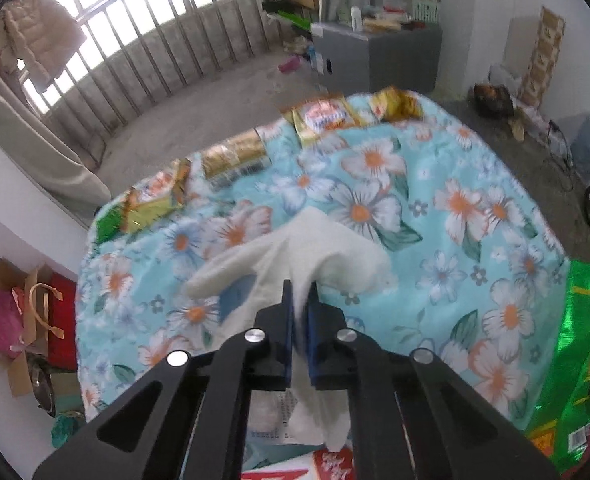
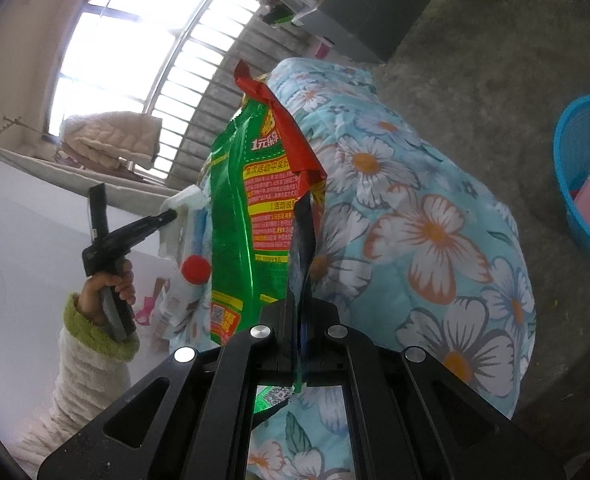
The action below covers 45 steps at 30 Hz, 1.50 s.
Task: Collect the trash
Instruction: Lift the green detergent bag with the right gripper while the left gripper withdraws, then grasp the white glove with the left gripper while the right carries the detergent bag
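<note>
My left gripper (image 1: 301, 292) is shut on a crumpled white tissue (image 1: 319, 252) and holds it above the flowered blue tablecloth (image 1: 475, 240). It also shows in the right wrist view (image 2: 171, 214), held in a hand at the left. My right gripper (image 2: 301, 300) is shut on a green and red snack bag (image 2: 251, 200) that stands up in front of the camera. That bag's edge shows in the left wrist view (image 1: 575, 360). Several gold snack wrappers (image 1: 323, 116) lie along the table's far edge.
A blue basket (image 2: 575, 176) with trash in it stands on the concrete floor at the right. A grey cabinet (image 1: 379, 56) is beyond the table. Bags and boxes (image 1: 35, 312) sit on the floor at the left. A red-capped bottle (image 2: 193, 272) is below the tissue.
</note>
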Available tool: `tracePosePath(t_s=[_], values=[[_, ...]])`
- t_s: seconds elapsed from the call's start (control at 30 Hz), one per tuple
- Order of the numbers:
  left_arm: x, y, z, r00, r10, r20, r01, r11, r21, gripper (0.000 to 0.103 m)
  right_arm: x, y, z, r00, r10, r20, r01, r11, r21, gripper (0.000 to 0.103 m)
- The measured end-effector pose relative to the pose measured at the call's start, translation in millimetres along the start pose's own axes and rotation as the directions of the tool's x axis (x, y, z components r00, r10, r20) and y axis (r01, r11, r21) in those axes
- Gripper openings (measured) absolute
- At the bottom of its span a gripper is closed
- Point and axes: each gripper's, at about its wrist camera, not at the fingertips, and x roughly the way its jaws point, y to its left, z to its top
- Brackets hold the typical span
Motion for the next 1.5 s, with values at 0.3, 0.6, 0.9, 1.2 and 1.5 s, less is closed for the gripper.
tracePosePath(t_s=[0.3, 0.6, 0.9, 1.2, 1.5], values=[[-84.9, 8.2, -8.3, 0.98, 0.007, 0.201, -0.007, 1.0, 0.003, 0.005, -4.9, -0.1, -3.5, 1.0, 0.017, 0.009, -0.017, 1.0, 0.0, 0.0], [-145.9, 4.4, -31.3, 0.938, -0.21, 0.275, 0.23, 0.972, -0.042, 0.005, -13.1, 1.1, -7.9, 0.999, 0.048, 0.021, -0.048, 0.999, 0.006, 0.0], [-159.1, -48.2, -59.8, 0.861, -0.433, 0.266, 0.454, 0.891, -0.02, 0.005, -37.7, 2.2, 0.3, 0.993, 0.08, 0.081, -0.08, 0.997, -0.003, 0.0], [-159.0, -110.2, -50.2, 0.799, -0.543, 0.257, 0.551, 0.833, 0.048, 0.005, -85.0, -2.9, 13.8, 0.977, 0.058, 0.206, -0.057, 0.998, -0.01, 0.0], [-147.4, -189.7, -27.6, 0.738, -0.645, 0.198, 0.635, 0.763, 0.122, 0.005, -139.0, -26.1, 19.1, 0.938, 0.009, 0.346, -0.022, 0.999, 0.034, 0.0]])
